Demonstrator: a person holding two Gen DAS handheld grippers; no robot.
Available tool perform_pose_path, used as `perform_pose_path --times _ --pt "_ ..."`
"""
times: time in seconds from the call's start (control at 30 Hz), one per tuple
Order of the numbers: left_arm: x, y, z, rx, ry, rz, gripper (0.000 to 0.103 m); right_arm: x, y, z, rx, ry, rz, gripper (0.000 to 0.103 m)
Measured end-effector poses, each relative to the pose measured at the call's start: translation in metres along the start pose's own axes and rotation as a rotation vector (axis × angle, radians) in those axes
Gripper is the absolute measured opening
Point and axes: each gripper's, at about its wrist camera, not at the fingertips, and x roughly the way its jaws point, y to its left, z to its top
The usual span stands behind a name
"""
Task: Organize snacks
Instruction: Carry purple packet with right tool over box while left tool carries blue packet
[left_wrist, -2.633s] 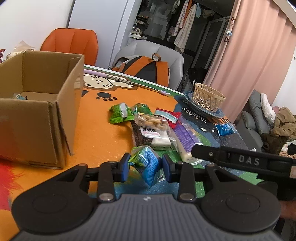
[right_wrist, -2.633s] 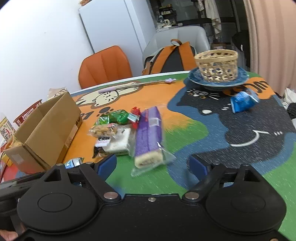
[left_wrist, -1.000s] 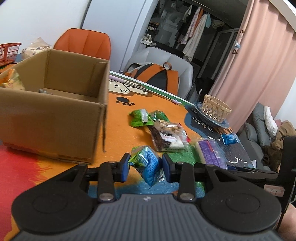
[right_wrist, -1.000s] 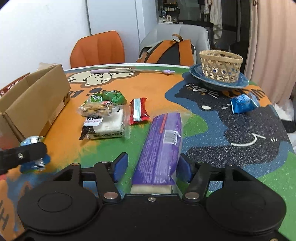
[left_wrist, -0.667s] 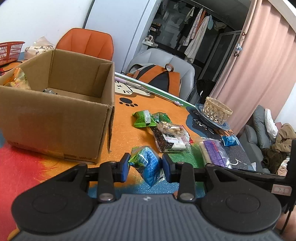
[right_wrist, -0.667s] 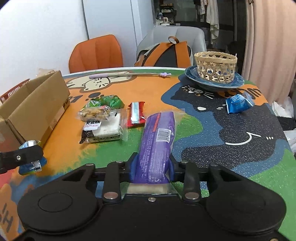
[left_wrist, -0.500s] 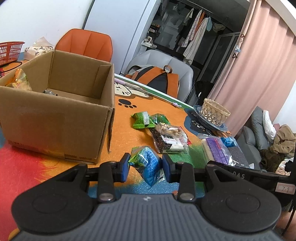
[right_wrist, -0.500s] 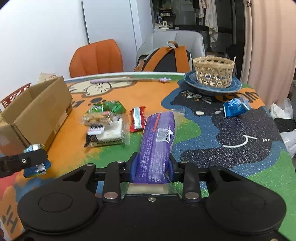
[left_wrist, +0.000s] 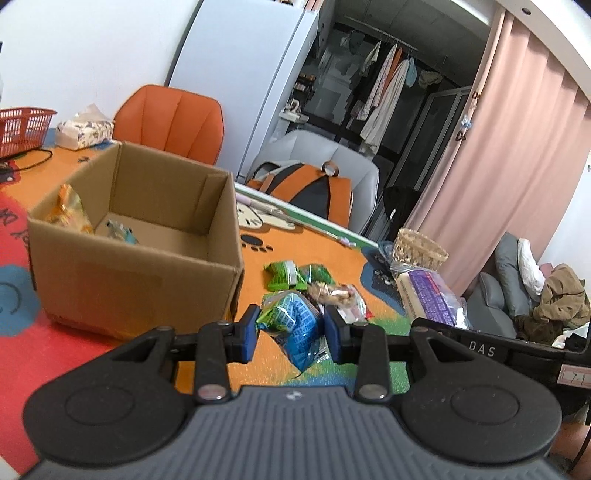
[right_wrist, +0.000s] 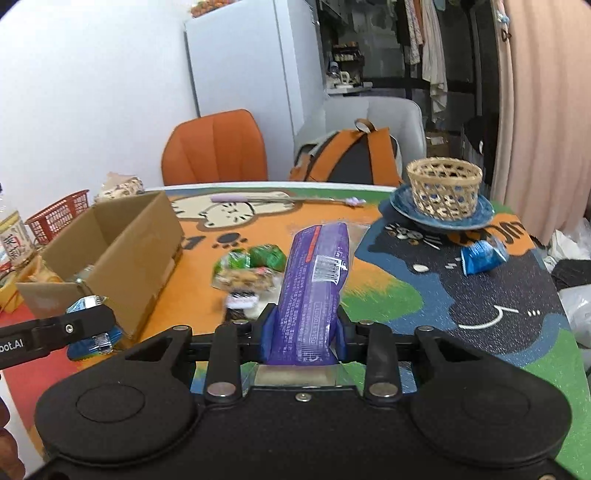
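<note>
- The left gripper (left_wrist: 291, 330) is pinching a blue-green packet (left_wrist: 295, 325), both blue pads (left_wrist: 249, 328) pressing on its sides, and the packet is hanging clear above the table (left_wrist: 140, 354).
- From the right wrist view the same packet (right_wrist: 92, 332) is showing at the left edge, near the box's front corner.
- The right gripper (right_wrist: 303, 332) is clamping the near end of a long purple pack (right_wrist: 314, 280), which is sticking out forward and tilting up over the table (right_wrist: 480, 332).
- In the left wrist view, that purple pack (left_wrist: 428, 295) is riding off to the right, above the other gripper's arm.
- Just ahead and left of the left gripper, the cardboard box (left_wrist: 133, 273) is standing open on the orange part of the mat; an orange bag (left_wrist: 70, 214) is leaning in its left corner and a small pale packet (left_wrist: 118, 230) is lying on its floor.
- Beyond the held packet, loose snacks are lying on the mat: two green packets (left_wrist: 291, 277) side by side, and a clear nut bag (left_wrist: 332, 291) right behind the packet.
- Over on the dark cat print, a blue packet (right_wrist: 480, 256) is lying by itself, well apart from the rest.
- Farther back, a wicker basket (right_wrist: 443, 188) is sitting on a blue plate (right_wrist: 402, 206) near the table's far edge.
- Behind the table, an orange chair (right_wrist: 218, 147) and a grey chair with an orange backpack (right_wrist: 351, 155) are standing.
</note>
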Motion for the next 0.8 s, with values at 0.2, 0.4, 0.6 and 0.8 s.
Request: perform_pose_path --times 0.2,0.4,0.6,0.8 --pt "-0.019 0.005 0.01 0.002 -0.044 0.003 0.036 -0.008 0.018 0.008 -0.011 -0.024 0.04 0.031" --pt "-0.034 0.011 0.016 -0.002 -0.075 0.021 0.036 -0.014 0.038 0.017 -0.025 -0.046 0.094 0.031" --pt "-0.048 0.021 0.025 -0.014 -0.11 0.043 0.036 -0.016 0.059 0.023 -0.049 -0.061 0.124 0.031" --pt "-0.057 0.033 0.034 -0.027 -0.135 0.065 0.036 -0.018 0.079 0.028 -0.071 -0.074 0.152 0.031"
